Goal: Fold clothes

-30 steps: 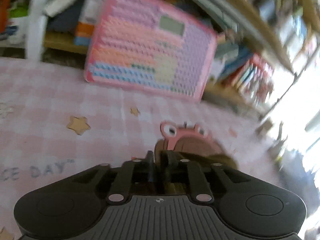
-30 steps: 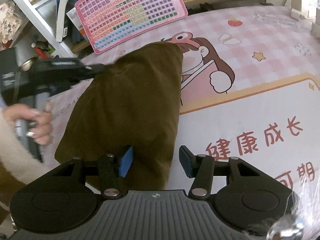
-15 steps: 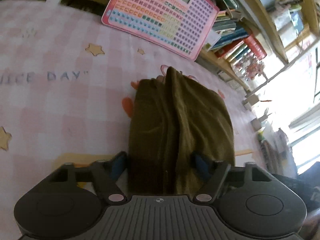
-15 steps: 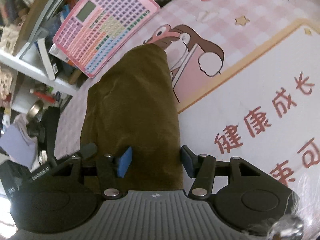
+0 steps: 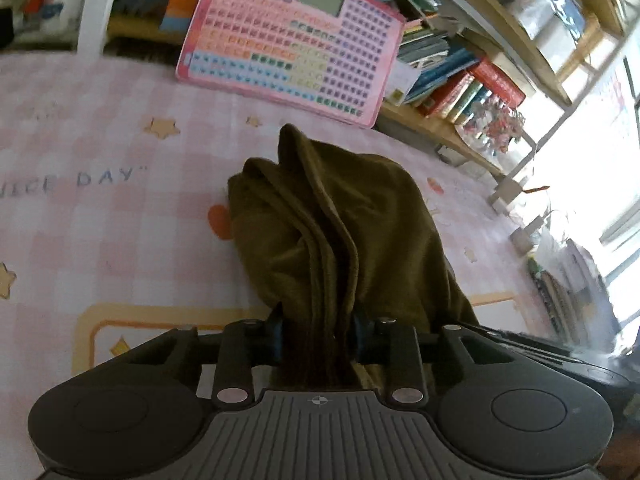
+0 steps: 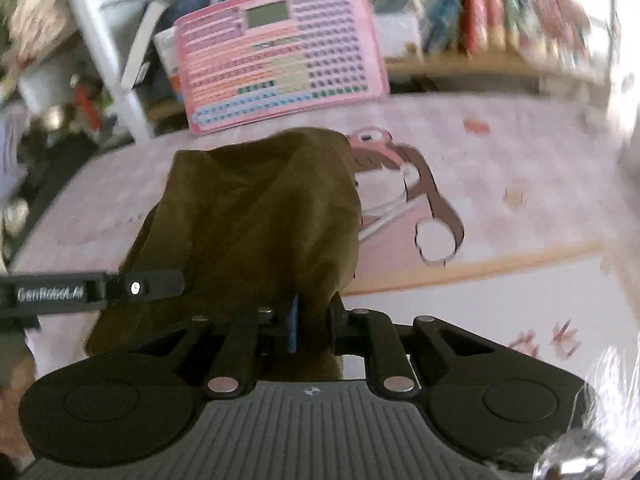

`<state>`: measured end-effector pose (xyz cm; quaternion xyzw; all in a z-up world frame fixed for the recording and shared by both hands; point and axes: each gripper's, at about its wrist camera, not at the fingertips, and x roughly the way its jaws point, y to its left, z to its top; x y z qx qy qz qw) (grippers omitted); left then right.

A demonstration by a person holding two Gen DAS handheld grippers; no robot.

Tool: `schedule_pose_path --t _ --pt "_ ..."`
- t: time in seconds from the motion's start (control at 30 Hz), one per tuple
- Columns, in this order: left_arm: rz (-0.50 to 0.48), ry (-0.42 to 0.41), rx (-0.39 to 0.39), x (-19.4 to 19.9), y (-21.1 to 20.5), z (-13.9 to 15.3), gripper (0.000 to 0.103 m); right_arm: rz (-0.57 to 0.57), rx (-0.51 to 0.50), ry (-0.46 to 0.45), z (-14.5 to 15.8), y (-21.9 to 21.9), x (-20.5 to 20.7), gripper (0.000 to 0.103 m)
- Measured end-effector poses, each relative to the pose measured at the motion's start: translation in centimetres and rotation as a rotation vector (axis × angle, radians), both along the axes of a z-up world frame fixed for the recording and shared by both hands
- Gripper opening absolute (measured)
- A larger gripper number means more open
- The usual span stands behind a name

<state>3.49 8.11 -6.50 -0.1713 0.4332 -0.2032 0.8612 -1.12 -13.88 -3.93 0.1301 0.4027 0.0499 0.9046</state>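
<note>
Garment: one olive-brown garment (image 5: 340, 232), bunched in folds, centre of both views, its far end resting on the pink checked mat (image 5: 120, 220).
Left gripper (image 5: 318, 338): low centre of its own view, pointing along the cloth; fingers nearly closed, pinching a thick bundle of its folds.
Right gripper (image 6: 314, 326): low centre of its own view; fingers drawn close, clamping the garment's near edge.
Left gripper in the right view: a black bar at the left edge, its tip against the cloth.
Count: two grippers, one garment.
Toy keyboard (image 5: 292, 40): one, pink, leaning against the shelves (image 5: 460, 92), upper centre.
Books: a row on the shelves, upper right.
</note>
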Motion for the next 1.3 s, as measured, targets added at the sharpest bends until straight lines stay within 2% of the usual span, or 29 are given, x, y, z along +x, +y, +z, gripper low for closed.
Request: schedule_pose_path --t 0.03,0.07,0.13,0.2,0.5,0.53,0.57,0.63,0.7,1.07,1.17,1.3 --pt "0.002 -0.002 0.004 -0.3 0.1 0.1 0.037 -0.014 0.028 0.009 -0.1 -0.5 0.1 0.020" --pt "0.004 -0.005 0.010 -0.6 0.1 0.3 0.040 -0.028 0.044 0.013 0.1 -0.7 0.0 0.029" --pt "0.009 -0.012 0.021 -1.2 0.3 0.7 0.045 -0.054 0.070 0.020 0.4 -1.1 -0.3 0.037" --pt "0.013 -0.018 0.033 -1.9 0.4 1.0 0.051 -0.073 0.096 0.024 0.7 -1.5 -0.7 0.041" --pt "0.023 -0.040 0.084 -4.6 0.8 2.3 0.053 -0.093 0.109 0.048 1.7 -1.2 -4.6 0.058" --pt "0.018 -0.038 0.089 -4.8 0.7 2.3 0.054 -0.092 0.103 0.050 1.8 -1.0 -4.8 0.060" --pt "0.011 -0.036 0.098 -5.0 0.6 2.3 0.060 -0.091 0.097 0.053 1.8 -0.8 -5.0 0.061" --pt "-0.009 -0.040 0.117 -5.5 0.4 2.3 0.062 -0.088 0.083 0.062 1.7 -0.3 -5.4 0.065" --pt "-0.030 -0.044 0.133 -5.9 0.2 2.3 0.067 -0.086 0.076 0.072 1.6 0.1 -5.9 0.067" --pt "-0.058 -0.018 0.130 -6.9 1.0 1.5 0.071 -0.120 0.065 0.114 0.9 1.1 -7.7 0.072" --pt "-0.035 -0.020 0.093 -6.5 1.7 1.8 0.077 -0.139 0.071 0.089 1.4 0.7 -7.8 0.075" --pt "0.014 0.027 -0.008 -4.6 2.8 1.5 0.078 -0.175 0.121 0.059 1.8 -1.1 -6.8 0.077"
